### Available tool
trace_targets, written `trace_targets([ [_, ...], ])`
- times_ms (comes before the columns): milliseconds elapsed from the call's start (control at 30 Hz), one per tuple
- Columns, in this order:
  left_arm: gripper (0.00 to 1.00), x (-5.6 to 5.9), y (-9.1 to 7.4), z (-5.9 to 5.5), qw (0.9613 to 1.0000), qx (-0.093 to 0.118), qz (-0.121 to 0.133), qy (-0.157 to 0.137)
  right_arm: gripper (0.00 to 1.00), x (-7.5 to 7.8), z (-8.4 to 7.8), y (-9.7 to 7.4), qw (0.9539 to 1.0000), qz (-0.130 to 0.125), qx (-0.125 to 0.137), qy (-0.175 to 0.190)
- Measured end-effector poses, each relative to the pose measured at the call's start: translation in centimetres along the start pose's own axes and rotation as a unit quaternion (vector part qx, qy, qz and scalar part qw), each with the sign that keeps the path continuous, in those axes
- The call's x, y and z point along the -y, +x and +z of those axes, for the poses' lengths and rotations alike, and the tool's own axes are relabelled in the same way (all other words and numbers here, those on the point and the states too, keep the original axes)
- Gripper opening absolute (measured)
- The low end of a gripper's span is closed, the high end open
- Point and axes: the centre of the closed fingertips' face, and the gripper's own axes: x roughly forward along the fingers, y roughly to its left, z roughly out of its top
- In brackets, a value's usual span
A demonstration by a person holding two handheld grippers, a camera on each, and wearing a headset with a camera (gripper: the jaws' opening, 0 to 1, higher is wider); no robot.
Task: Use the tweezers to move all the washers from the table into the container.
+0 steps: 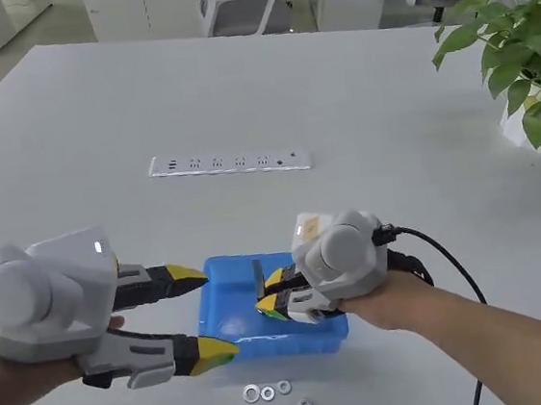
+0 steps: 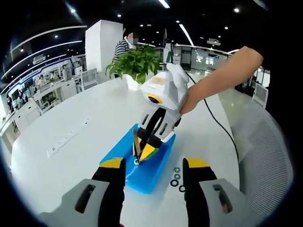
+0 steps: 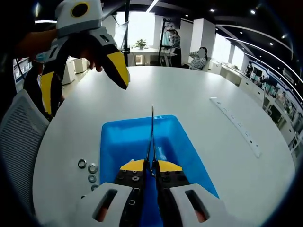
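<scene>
We have the right hand-held gripper (image 3: pixel 151 166) pinched tight on the tweezers (image 3: pixel 152 135), whose thin legs run up mid-frame over the blue container (image 3: pixel 118 142). The left hand-held gripper (image 1: pixel 219 312) hangs wide open, holding nothing. Five washers (image 1: pixel 267 393) lie on the counter (image 1: pixel 336 89) at the bottom edge, just below the container (whether the tips carry one, we cannot tell). We judge them light, hard, slick and flat: best nipped across the ring, one tip through the hole.
</scene>
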Motion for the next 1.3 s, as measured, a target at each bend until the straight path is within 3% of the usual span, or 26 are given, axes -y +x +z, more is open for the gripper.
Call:
trace_targets([
  [333, 0.35, -1.3, 1.9, 0.4, 0.9998, -0.007, 0.006, 0.016, 0.08, -0.1, 0.1, 0.0, 1.0000, 0.002, 0.000, -0.003],
  [800, 0.27, -2.3, 4.1, 1.0, 0.9989, -0.019, -0.009, 0.042, 0.08, -0.1, 0.0, 0.0, 0.9998, 0.011, 0.004, -0.018],
  [1133, 0.14, -2.0, 4.8, 1.7, 0.9965, -0.024, -0.026, 0.076, 0.08, -0.3, 0.0, 0.0, 0.9987, 0.022, 0.001, -0.046],
  [1300, 0.08, -1.6, 4.9, 2.2, 0.9954, -0.016, -0.040, 0.085, 0.09, -0.4, -0.1, 0.0, 0.9979, 0.030, 0.000, -0.057],
])
